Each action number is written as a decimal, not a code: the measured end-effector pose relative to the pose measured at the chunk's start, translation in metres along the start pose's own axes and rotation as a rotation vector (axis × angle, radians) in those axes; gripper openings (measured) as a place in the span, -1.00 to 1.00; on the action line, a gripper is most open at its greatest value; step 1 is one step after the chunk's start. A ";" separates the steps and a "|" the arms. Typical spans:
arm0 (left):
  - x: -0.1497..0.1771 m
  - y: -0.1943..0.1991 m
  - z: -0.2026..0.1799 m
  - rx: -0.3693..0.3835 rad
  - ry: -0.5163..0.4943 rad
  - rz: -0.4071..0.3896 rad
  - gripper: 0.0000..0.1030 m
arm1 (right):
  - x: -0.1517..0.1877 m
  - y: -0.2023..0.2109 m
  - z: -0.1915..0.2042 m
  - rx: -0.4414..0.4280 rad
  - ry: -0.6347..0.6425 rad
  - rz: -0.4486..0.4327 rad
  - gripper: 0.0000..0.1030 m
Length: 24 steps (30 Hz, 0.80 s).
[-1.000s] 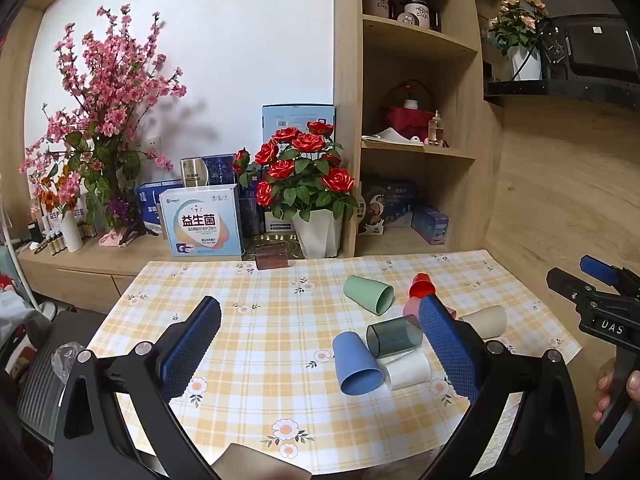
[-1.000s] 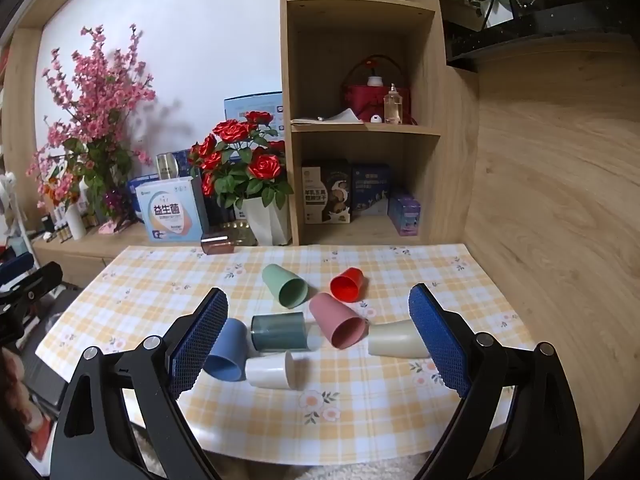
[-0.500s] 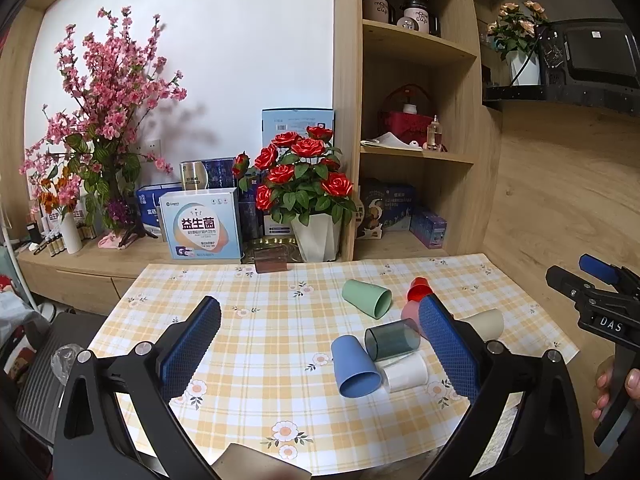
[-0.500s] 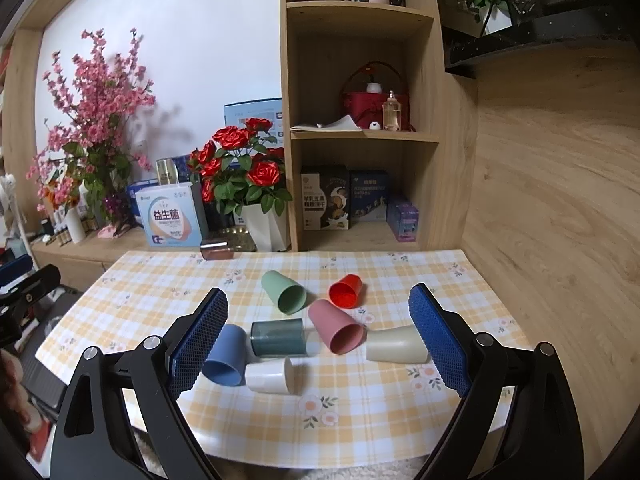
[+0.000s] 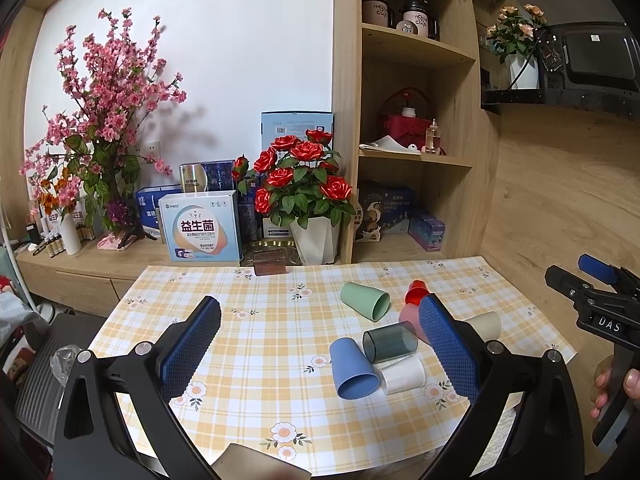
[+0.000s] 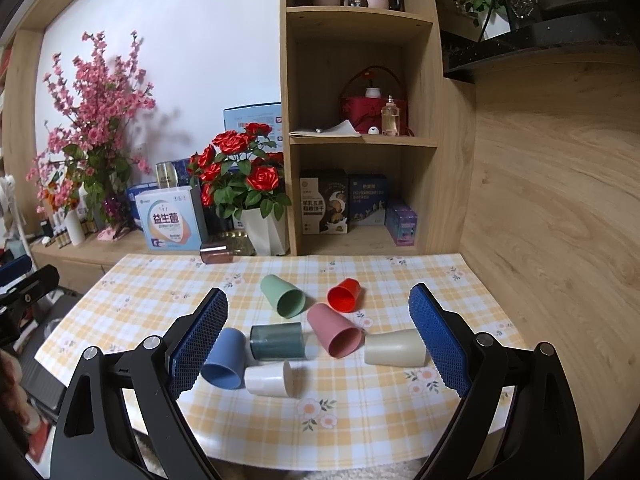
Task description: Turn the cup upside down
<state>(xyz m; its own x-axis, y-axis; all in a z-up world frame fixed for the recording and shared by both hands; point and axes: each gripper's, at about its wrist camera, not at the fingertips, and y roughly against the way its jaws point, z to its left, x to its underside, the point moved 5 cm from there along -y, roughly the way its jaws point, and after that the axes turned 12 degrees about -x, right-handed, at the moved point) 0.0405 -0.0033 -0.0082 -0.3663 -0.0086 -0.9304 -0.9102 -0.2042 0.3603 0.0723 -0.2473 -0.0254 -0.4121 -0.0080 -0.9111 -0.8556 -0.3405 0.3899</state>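
Note:
Several cups lie on their sides on the checked tablecloth (image 6: 360, 412): a green cup (image 6: 283, 295), a red cup (image 6: 345, 295), a pink cup (image 6: 334, 330), a dark see-through cup (image 6: 277, 341), a blue cup (image 6: 224, 359), a white cup (image 6: 269, 379) and a beige cup (image 6: 395, 348). My right gripper (image 6: 318, 342) is open and empty, held above the table's near edge with the cups between its fingers in view. My left gripper (image 5: 320, 344) is open and empty, to the left of the cluster; the blue cup (image 5: 353, 369) and green cup (image 5: 365, 301) show there.
A brown see-through cup (image 6: 216, 253) stands upside down at the table's far edge. Behind it are a rose pot (image 6: 264, 232), boxes (image 6: 172, 224), a pink blossom vase and a wooden shelf unit (image 6: 360, 140). A wood-panelled wall (image 6: 552, 220) bounds the right side.
Both grippers have drifted slightly; the view has shifted a little downward and the cups sit a little higher in frame. No cup has moved.

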 end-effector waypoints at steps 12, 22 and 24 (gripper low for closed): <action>-0.003 0.002 -0.002 0.001 0.005 0.006 0.88 | 0.001 0.000 -0.001 0.000 -0.001 0.000 0.73; -0.001 0.000 -0.002 0.004 0.007 0.008 0.88 | 0.001 0.000 -0.001 -0.001 -0.001 0.001 0.73; 0.000 0.000 -0.002 0.003 0.007 0.008 0.88 | 0.002 0.000 0.000 -0.001 0.000 0.001 0.73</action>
<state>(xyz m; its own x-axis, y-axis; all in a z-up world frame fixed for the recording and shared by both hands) 0.0410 -0.0053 -0.0082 -0.3724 -0.0167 -0.9279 -0.9077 -0.2016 0.3679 0.0715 -0.2478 -0.0267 -0.4131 -0.0084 -0.9107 -0.8548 -0.3414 0.3909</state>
